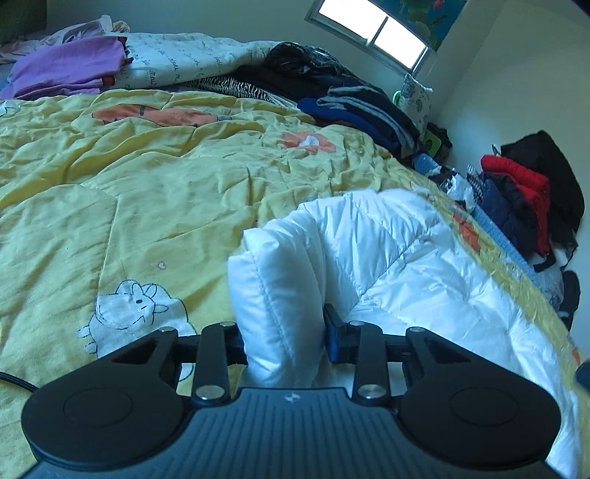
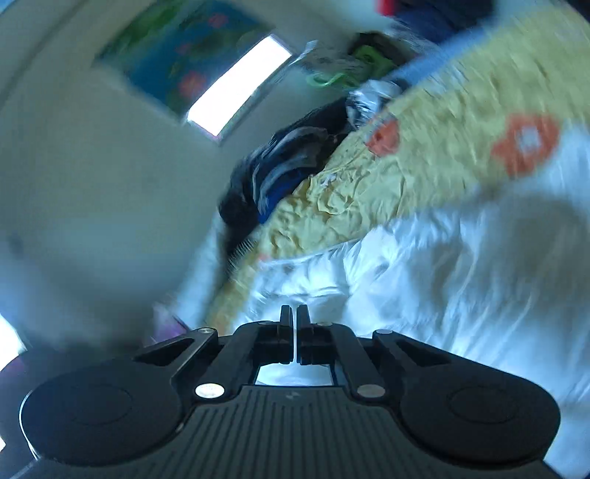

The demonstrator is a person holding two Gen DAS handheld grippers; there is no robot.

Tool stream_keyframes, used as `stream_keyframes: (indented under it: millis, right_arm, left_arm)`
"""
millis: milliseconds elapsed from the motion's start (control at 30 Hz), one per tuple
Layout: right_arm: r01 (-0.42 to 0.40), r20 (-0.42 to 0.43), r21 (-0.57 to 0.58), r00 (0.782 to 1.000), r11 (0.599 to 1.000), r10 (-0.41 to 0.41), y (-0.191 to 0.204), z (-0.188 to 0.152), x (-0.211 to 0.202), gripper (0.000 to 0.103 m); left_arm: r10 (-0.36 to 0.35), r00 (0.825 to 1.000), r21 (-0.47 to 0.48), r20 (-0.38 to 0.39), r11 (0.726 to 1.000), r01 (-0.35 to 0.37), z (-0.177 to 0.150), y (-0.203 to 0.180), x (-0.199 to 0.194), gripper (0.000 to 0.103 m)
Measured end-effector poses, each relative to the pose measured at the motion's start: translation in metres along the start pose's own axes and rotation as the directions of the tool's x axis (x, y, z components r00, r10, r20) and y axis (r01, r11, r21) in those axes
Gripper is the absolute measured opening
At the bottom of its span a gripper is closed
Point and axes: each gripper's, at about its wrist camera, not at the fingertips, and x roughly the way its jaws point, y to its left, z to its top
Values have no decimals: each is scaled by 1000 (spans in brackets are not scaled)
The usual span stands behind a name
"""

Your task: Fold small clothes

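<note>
Yellow bed blanket [image 1: 147, 191] lies under a white puffy jacket [image 1: 387, 258]. Left gripper [image 1: 284, 342] squeezes a fat fold; right gripper [image 2: 294, 331] pinches a thin edge beside it, which might slip out.

text: cursive print on white cloth [image 1: 177, 55] | unreadable

Yellow quilt [image 1: 147, 177] — purple clothes [image 1: 70, 66], dark folded stack [image 1: 365, 114] — window [image 1: 372, 29].

The yellow quilt [image 1: 147, 177] lies bare at left and middle; folded dark clothes [image 1: 361, 110] crowd the far right, a purple stack [image 1: 70, 68] the far left.
</note>
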Motion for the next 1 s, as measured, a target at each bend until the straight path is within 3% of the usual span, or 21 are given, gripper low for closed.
stream_keyframes:
  millis: [100, 233, 367, 467, 533, 600, 700, 767, 833, 900, 1000]
  right_arm:
    - [109, -48, -170, 992, 979, -119, 12, -4, 7, 4]
    - [232, -123, -320, 951, 918, -283, -1, -27, 36, 7]
    - [158, -132, -105, 976, 982, -171, -41, -35, 39, 4]
    - [113, -111, -64, 987, 992, -119, -53, -42, 37, 3]
    - [88, -104, -31, 990, 996, -91, -59, -45, 36, 2]
    - [65, -96, -4, 993, 998, -66, -65, -47, 36, 2]
    - [34, -86, 33, 996, 999, -31, -70, -48, 33, 2]
    - [9, -85, 64, 996, 998, -3, -75, -47, 33, 2]
    - [-29, -82, 120, 996, 992, 39, -83, -45, 31, 2]
    - [-91, -72, 212, 991, 973, 109, -95, -44, 26, 2]
    - [-181, -61, 363, 974, 914, 218, -108, -38, 16, 11]
  left_arm:
    - [-2, 1000, 13, 13, 1000, 2, 3, -5, -2, 24]
    - [-25, 999, 69, 39, 997, 23, 10, -21, -11, 18]
    - [-82, 991, 142, 103, 988, 67, 19, -47, -36, 16]
    - [-163, 976, 259, 143, 958, 122, 16, -86, -60, 16]
    - [-239, 960, 373, 147, 912, 170, 1, -122, -77, 16]
    - [-324, 935, 482, 141, 848, 221, -20, -157, -95, 16]
    - [-470, 879, 615, 82, 718, 326, -58, -194, -124, 16]
    - [-550, 835, 669, 3, 622, 407, -82, -206, -139, 15]
    - [-574, 817, 716, -57, 547, 434, -105, -213, -144, 15]
    - [-560, 824, 730, -92, 525, 438, -117, -217, -140, 15]
    - [-553, 828, 721, -90, 538, 437, -114, -218, -138, 15]
